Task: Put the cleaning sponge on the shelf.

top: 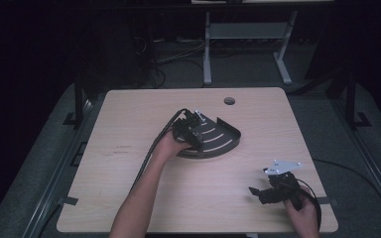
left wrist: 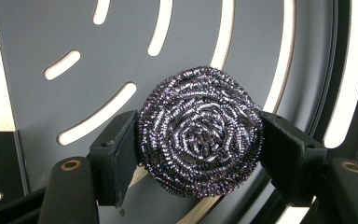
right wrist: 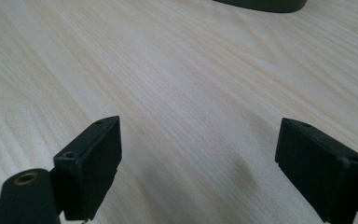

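**A:** What worries you about the round, coiled steel-wool scouring ball (left wrist: 200,133)?

**B:** It is springy and loosely wound. The left hand-held gripper (left wrist: 200,140) has it pinched between both black pads, one on each side, just above the dark grey slotted quarter-circle tray (left wrist: 65,32). My guess is that a squeeze on something that soft could let it roll or pop out sideways, especially if the hand tilts.

**A:** Anything else?

**B:** The wire strands might snag. The tray has long curved slots and a raised rim (top: 235,134), and a loose loop could catch there when the ball is set down or dragged.

**A:** How does the ball look?

**B:** Dark silvery wire with a purplish glint, wound in a tight spiral around a centre, roughly spherical and slightly bulging past the pads. It seems intact, with no trailing strand that I can make out.

**A:** And the other side?

**B:** The right hand-held gripper (top: 270,191) rests low over the pale wooden surface (top: 129,198) near its right front corner, well apart from the tray, jaws spread wide with nothing between them.
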The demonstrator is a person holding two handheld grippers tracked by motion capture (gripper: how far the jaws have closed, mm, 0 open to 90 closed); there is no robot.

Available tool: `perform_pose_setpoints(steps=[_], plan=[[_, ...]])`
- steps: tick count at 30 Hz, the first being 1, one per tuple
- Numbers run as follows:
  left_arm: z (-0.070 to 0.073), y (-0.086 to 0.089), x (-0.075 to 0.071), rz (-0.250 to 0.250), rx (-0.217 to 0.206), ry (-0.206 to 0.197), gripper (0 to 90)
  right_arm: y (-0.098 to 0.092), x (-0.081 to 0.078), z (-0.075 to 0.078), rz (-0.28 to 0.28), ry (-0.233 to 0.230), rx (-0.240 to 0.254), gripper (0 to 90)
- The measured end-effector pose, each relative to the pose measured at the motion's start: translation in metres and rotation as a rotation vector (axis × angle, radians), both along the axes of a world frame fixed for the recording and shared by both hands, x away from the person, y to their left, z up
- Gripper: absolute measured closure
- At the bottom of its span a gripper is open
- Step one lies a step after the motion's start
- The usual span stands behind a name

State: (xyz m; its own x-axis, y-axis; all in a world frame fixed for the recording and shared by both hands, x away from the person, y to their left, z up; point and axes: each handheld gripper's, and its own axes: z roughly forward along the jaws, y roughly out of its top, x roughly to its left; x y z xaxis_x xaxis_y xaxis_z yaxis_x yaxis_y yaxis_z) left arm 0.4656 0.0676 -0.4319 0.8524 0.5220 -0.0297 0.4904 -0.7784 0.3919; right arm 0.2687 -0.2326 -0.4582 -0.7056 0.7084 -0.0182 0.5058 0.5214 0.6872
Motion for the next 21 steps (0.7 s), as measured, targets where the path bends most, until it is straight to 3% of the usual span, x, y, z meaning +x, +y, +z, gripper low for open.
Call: perform_pose_setpoints(steps=[7,16,18,21], plan=[[0.003,0.001,-0.002,0.001,0.006,-0.014,26.7,0.000,0.000,0.000,-0.003,-0.001,-0.002,14.0],[0.010,0.000,-0.005,-0.006,-0.018,-0.034,20.7,0.001,0.001,-0.001,-0.005,0.005,-0.007,14.0],[0.011,0.001,-0.005,0.001,-0.043,-0.022,19.6,0.001,0.001,-0.001,-0.009,0.011,0.002,14.0],[0.013,0.002,-0.005,-0.004,-0.036,-0.032,19.4,0.002,0.001,-0.001,-0.007,0.011,-0.002,14.0]])
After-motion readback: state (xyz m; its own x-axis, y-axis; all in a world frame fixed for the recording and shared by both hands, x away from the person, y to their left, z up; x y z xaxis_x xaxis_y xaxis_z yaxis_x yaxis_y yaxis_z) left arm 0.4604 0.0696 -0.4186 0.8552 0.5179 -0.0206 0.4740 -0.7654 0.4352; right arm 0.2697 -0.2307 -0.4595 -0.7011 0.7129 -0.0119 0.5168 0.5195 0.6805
